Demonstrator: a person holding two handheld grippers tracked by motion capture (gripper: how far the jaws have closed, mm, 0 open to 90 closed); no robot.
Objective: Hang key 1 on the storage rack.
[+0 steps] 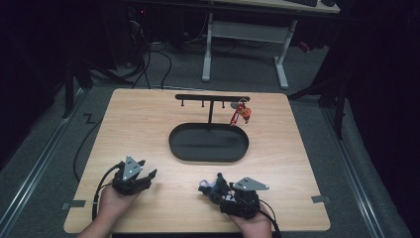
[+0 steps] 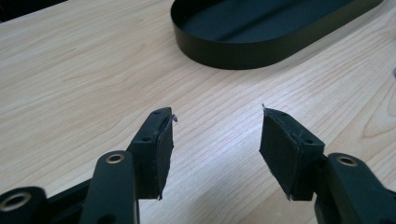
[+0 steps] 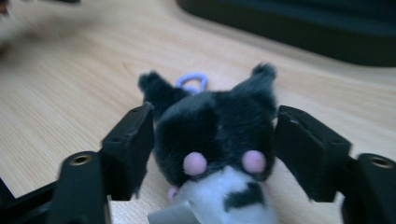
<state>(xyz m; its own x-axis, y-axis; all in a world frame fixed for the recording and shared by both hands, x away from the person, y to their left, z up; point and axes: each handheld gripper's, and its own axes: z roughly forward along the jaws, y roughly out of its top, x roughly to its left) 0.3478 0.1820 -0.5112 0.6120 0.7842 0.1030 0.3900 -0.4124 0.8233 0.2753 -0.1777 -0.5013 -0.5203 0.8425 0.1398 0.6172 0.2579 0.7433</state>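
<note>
One plush keychain (image 3: 215,140); one oval black tray (image 1: 208,143); one hook rack (image 1: 212,98); one red keychain (image 1: 241,113); two grippers.

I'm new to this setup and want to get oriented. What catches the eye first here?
The plush charm, dark with pink dots and a lilac ring, sits between the jaws of the right gripper at the table's near edge. Behind it, mid-table, lies a black oval tray, and from the right end of the hook rack behind that hangs a red charm. The left gripper is open over bare wood.
</note>
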